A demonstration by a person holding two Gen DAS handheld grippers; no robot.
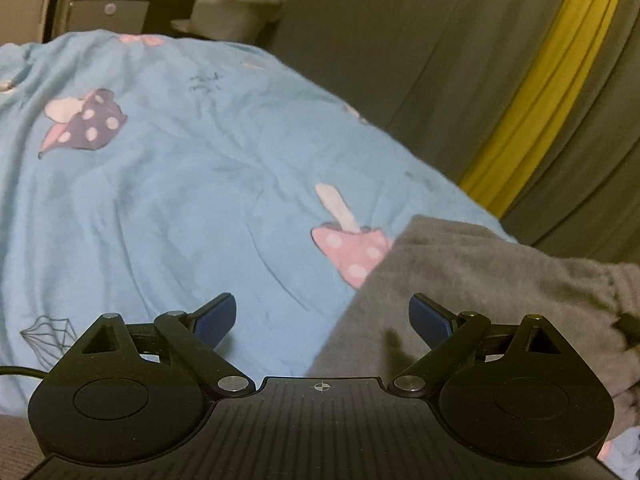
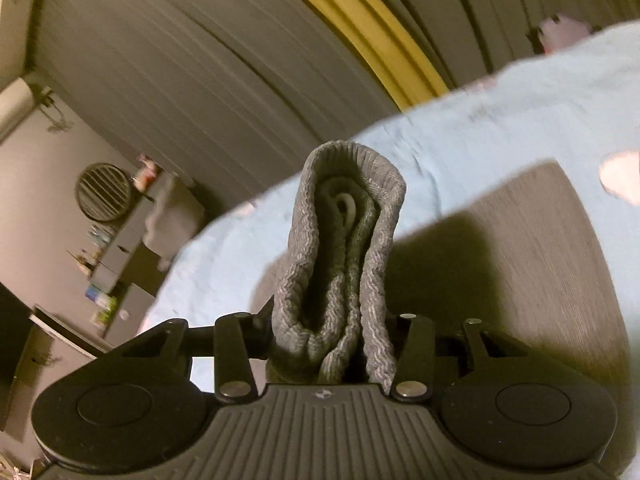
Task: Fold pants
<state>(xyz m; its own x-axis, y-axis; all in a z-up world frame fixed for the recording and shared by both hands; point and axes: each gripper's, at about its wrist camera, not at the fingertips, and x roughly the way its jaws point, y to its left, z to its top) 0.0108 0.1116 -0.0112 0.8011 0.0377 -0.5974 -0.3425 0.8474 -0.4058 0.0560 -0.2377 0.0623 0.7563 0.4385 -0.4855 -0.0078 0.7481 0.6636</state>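
bunched pants cuff [image 2: 340,248] upright in clamped right gripper [image 2: 332,344]; left gripper [image 1: 322,320] agape

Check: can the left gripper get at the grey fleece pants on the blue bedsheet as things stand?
Probably yes. The left gripper is open and empty, the grey fleece pants lie just ahead and to its right, and nothing sits between them.

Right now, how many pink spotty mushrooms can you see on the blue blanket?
2. One mushroom is far off on the left of the blanket. The other mushroom sits beside the grey pants, partly tucked under them. More may hide under the pants.
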